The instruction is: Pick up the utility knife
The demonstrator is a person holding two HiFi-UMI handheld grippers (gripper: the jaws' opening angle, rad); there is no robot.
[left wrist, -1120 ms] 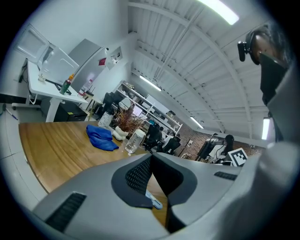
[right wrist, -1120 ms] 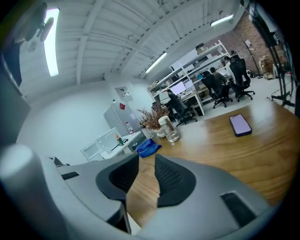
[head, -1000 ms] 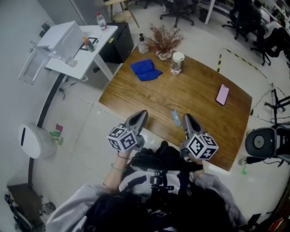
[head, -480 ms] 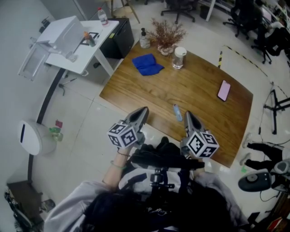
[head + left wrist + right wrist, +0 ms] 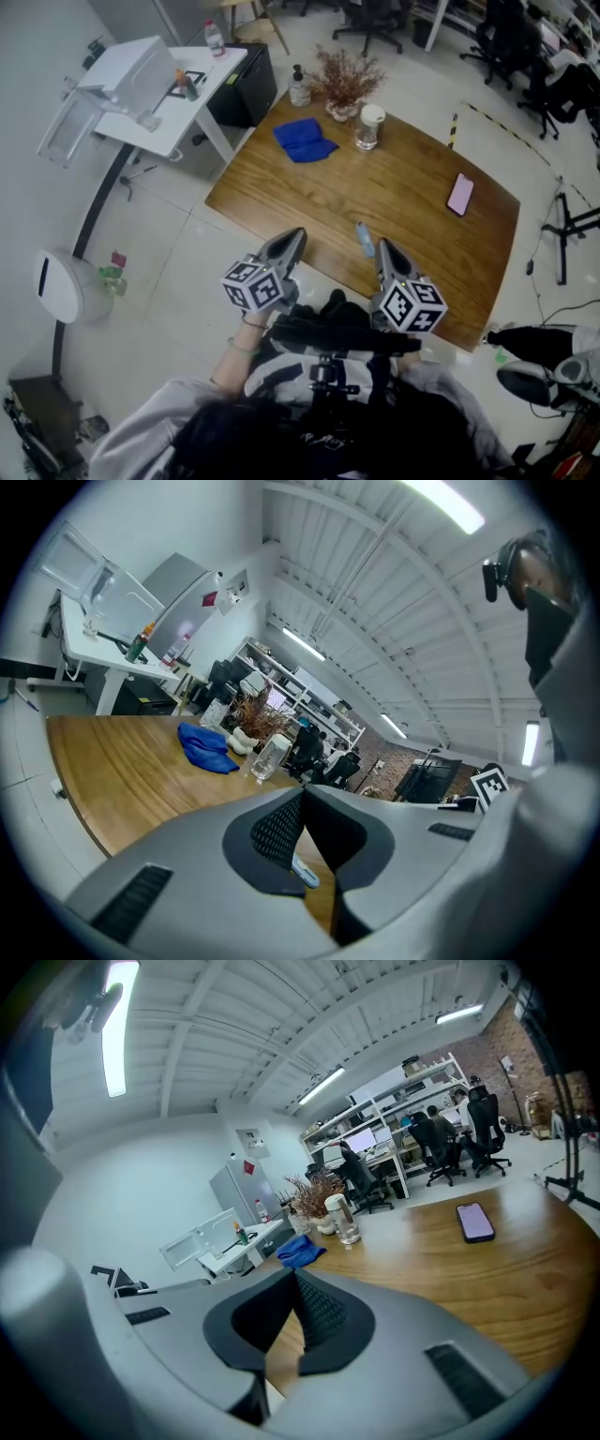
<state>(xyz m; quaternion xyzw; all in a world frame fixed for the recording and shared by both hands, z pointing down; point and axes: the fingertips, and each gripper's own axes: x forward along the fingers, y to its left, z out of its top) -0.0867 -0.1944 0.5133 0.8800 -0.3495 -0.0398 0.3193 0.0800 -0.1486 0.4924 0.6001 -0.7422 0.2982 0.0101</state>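
The utility knife, light blue and slim, lies on the wooden table near its front edge. It sits between my two grippers, nothing touching it. My left gripper hovers at the table's near edge, left of the knife, its jaws shut and empty. In the left gripper view the knife shows through the gap below the closed tips. My right gripper is just right of the knife, shut on nothing; the right gripper view shows its pads together.
At the table's far end lie a blue cloth, a lidded glass jar, a dried plant and a soap bottle. A pink phone lies right. A white side table stands left.
Both grippers stay at the table's near edge beside the knife. The head view has shifted slightly, and a chair base on the floor at right has moved.
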